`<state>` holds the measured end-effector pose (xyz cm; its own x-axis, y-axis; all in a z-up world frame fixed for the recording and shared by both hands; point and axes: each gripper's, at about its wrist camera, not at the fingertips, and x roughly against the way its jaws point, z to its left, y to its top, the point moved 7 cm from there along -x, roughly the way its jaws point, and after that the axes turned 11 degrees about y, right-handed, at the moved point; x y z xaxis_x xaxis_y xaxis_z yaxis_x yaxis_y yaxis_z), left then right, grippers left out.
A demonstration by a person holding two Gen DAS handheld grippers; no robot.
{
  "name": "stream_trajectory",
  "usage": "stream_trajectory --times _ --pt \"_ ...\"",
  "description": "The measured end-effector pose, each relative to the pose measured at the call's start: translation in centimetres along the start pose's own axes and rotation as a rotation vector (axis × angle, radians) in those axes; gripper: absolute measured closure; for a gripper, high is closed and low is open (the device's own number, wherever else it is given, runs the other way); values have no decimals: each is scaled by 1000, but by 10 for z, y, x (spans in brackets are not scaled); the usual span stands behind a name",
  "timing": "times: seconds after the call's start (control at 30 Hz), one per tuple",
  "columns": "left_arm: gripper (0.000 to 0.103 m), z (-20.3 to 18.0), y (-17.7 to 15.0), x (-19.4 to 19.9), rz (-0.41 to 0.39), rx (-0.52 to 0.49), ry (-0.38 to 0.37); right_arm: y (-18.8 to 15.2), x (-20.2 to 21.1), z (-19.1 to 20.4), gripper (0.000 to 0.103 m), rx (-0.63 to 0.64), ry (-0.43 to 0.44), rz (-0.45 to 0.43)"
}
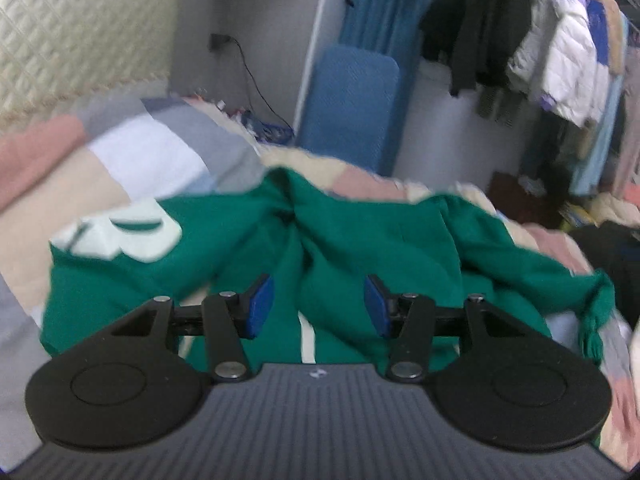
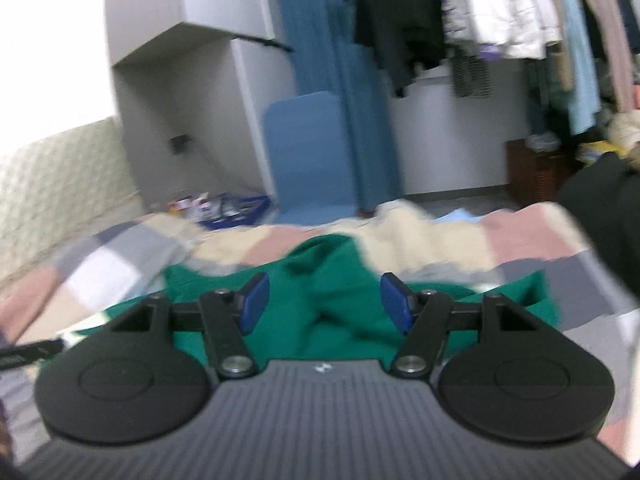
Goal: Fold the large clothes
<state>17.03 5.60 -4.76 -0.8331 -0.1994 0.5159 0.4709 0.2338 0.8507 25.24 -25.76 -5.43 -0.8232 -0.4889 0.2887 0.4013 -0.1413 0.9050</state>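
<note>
A green garment [image 1: 360, 248] with pale lettering [image 1: 132, 232] and a white stripe lies crumpled on a patchwork bed cover [image 1: 132, 152]. One sleeve with a ribbed cuff [image 1: 596, 312] trails to the right. My left gripper [image 1: 320, 306] is open just above the garment's middle, with nothing between its blue pads [image 1: 262, 306]. In the right wrist view the same green garment [image 2: 340, 280] lies below my right gripper [image 2: 324, 304], which is open and empty.
A quilted headboard [image 1: 72, 32] stands at the left. A blue board [image 1: 352, 108] leans on the wall beyond the bed. A rack of hanging clothes [image 1: 560, 52] fills the right. A dark item [image 2: 608, 216] lies at the bed's right edge.
</note>
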Motion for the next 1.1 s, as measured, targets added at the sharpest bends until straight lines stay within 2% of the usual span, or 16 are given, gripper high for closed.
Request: stream_trajectory --times 0.13,0.17,0.2,0.23,0.27,0.37,0.5,0.63,0.7,0.77,0.83,0.93,1.03,1.1 --pt "47 10 -15 -10 15 -22 -7 -28 -39 35 40 8 59 87" --pt "47 15 -17 -15 17 -27 -5 -37 -52 41 37 7 69 109" --pt "47 19 -19 -20 24 -26 -7 -45 -59 47 31 6 79 125" --pt "47 30 -18 -30 35 -13 -14 -53 -70 50 17 3 88 141" --pt "47 38 -19 -36 53 16 -24 -62 -80 55 13 1 96 155" --pt "47 48 -20 -54 83 69 -44 -92 -115 65 13 -6 122 226" --pt "47 54 -19 -71 89 87 -50 -129 -157 73 13 -3 110 310" --pt "47 59 -23 -86 124 133 -70 -143 -197 76 11 20 85 335" --pt "47 63 -23 -93 138 145 -81 -137 -218 79 29 51 59 333" --pt "47 65 -24 -97 135 151 -74 -121 -240 79 67 97 20 336" --pt "47 67 -24 -109 154 177 -87 -95 -263 75 80 90 -1 324" --pt "47 68 -20 -129 166 200 -95 -41 -299 70 86 96 -23 282" --pt "47 71 -16 -146 157 210 -94 23 -340 68 87 167 -67 232" --pt "47 73 -15 -157 135 218 -135 63 -364 66 87 201 -95 198"
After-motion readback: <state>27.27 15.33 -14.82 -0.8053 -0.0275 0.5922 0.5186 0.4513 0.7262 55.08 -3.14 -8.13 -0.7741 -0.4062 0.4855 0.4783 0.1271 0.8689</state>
